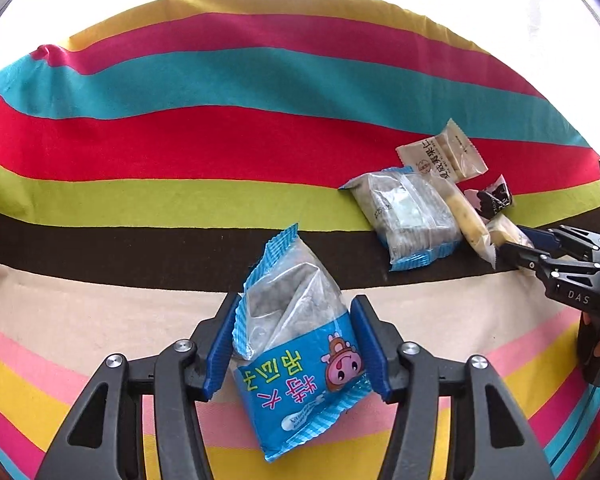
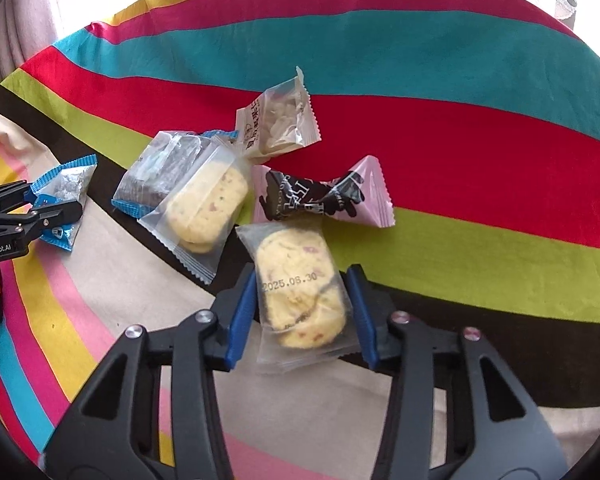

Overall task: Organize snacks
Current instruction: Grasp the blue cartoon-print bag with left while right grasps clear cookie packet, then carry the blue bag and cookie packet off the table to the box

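Blue snack packet pinched between left claw pads; cookie packet likewise in right claw.

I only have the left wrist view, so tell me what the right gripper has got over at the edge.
Observer: The right gripper is clamped on a clear cookie packet printed with a date.
Operator: Anything behind the blue-edged packet?
Observer: A second cookie packet leans on the blue-edged dark packet.
Operator: And the dark candy?
Observer: The pink-ended chocolate wrapper touches the held packet's top end.
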`<state>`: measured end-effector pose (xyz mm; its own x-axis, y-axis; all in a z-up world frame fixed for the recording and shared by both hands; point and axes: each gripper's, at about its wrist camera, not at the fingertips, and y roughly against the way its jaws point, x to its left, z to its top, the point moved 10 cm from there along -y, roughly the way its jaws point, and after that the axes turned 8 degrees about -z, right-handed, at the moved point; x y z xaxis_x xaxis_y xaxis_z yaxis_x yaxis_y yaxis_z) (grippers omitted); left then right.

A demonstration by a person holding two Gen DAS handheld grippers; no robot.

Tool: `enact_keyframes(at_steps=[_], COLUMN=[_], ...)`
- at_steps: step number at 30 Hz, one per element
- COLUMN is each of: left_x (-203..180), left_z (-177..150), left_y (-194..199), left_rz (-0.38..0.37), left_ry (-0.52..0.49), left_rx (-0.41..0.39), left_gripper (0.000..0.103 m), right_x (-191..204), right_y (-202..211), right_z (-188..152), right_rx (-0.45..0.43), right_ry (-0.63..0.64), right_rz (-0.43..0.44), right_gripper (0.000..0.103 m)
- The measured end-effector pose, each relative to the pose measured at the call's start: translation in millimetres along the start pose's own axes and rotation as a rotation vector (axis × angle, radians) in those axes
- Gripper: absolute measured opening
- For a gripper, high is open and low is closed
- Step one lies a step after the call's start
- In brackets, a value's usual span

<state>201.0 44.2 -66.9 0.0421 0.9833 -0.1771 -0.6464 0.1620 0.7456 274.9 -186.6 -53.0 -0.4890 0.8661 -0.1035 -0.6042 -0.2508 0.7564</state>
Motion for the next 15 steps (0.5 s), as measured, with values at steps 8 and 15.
enact_keyframes(at_steps=[8,15], left_x=[-13.1,-11.3], left_z=[0.7,-1.0], left_y=[-8.1,-2.4], left_rz=[-0.004,-0.009], left_ry=[0.004,0.008], left_rx=[-0.001,-0.003], left_gripper=[0.057,0.057], right_x=[46.8,93.8], right_y=[50.2,125.0], right_z=[-47.4,-121.5], right_rx=[0.056,0.054], right_ry=[-0.122,-0.204], right_rz=[-0.099,-0.191], right_gripper=[0.039,0.039])
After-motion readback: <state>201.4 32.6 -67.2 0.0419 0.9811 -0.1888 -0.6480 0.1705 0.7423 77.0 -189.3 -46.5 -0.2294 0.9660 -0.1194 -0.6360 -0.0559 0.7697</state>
